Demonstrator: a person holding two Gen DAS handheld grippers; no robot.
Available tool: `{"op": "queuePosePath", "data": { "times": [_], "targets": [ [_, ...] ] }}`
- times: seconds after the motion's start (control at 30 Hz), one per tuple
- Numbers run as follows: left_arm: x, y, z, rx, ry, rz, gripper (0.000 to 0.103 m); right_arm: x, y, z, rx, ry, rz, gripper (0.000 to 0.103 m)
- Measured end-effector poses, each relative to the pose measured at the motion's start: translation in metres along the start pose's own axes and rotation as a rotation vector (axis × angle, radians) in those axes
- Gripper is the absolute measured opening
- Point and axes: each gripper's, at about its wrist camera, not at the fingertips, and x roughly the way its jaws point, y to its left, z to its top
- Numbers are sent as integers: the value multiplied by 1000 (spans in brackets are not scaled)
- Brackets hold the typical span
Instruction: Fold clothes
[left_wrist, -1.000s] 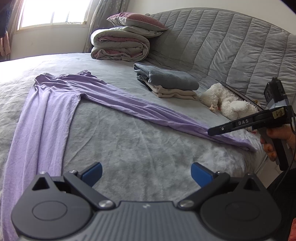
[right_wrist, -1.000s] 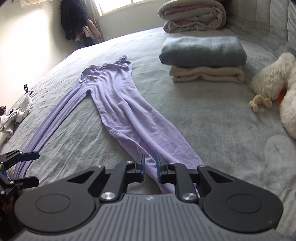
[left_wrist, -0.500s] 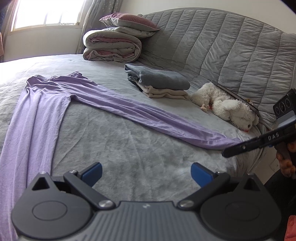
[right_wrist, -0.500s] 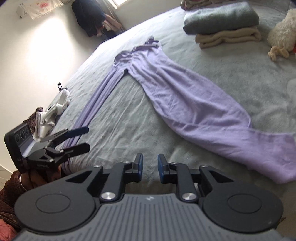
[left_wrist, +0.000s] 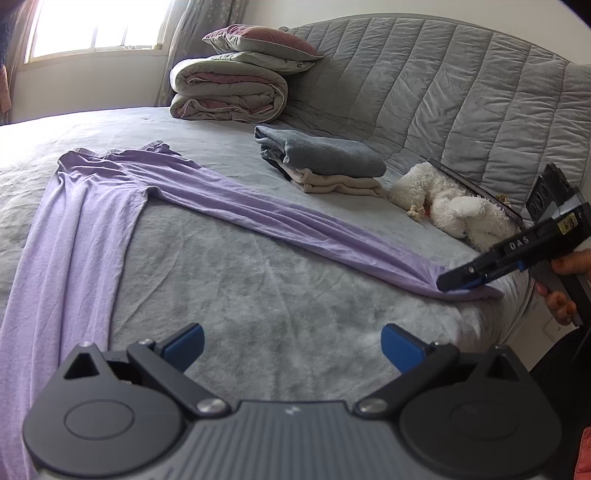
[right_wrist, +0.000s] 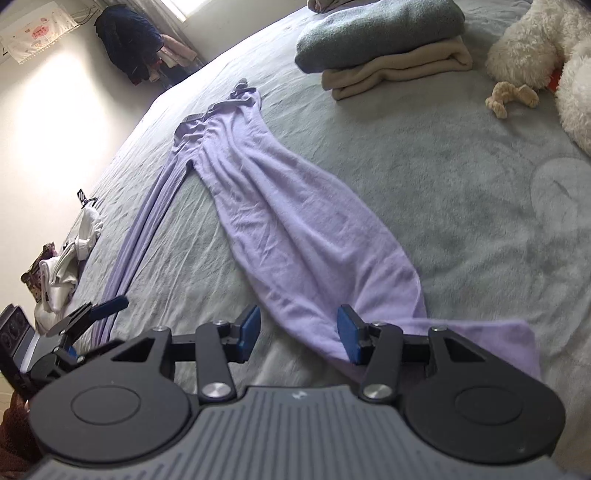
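Lilac trousers (left_wrist: 236, 206) lie spread in a V on the grey bed (left_wrist: 295, 295), unfolded, while two folded garments (left_wrist: 332, 162) sit stacked by the headboard. We have our right gripper (right_wrist: 298, 332) half-open over one leg's hem; our left gripper (left_wrist: 291, 343) hangs wide, empty. The other hem runs out of view.
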Motion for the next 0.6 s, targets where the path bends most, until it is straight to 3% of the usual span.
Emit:
{"op": "queuePosePath", "data": {
  "times": [0.13, 0.27, 0.33, 0.4, 0.47, 0.6],
  "targets": [
    [-3, -3, 1, 3, -12, -19, 102, -6, 14, -24, 10, 87, 46, 51],
    [-4, -4, 2, 6, -19, -24, 102, -7, 38, -50, -52, 171, 34, 51],
    [-5, -4, 2, 5, -22, -25, 102, -15, 43, -55, -67, 139, 34, 51],
    [-6, -3, 1, 5, -21, -24, 102, -27, 42, -48, -58, 43, 37, 51],
    [-5, -3, 1, 5, -18, -22, 102, -33, 42, -33, -93, -46, -34, 56],
    [-3, -5, 0, 11, -10, -17, 102, -12, 40, 5, -158, -40, -106, 57]
  ]
}}
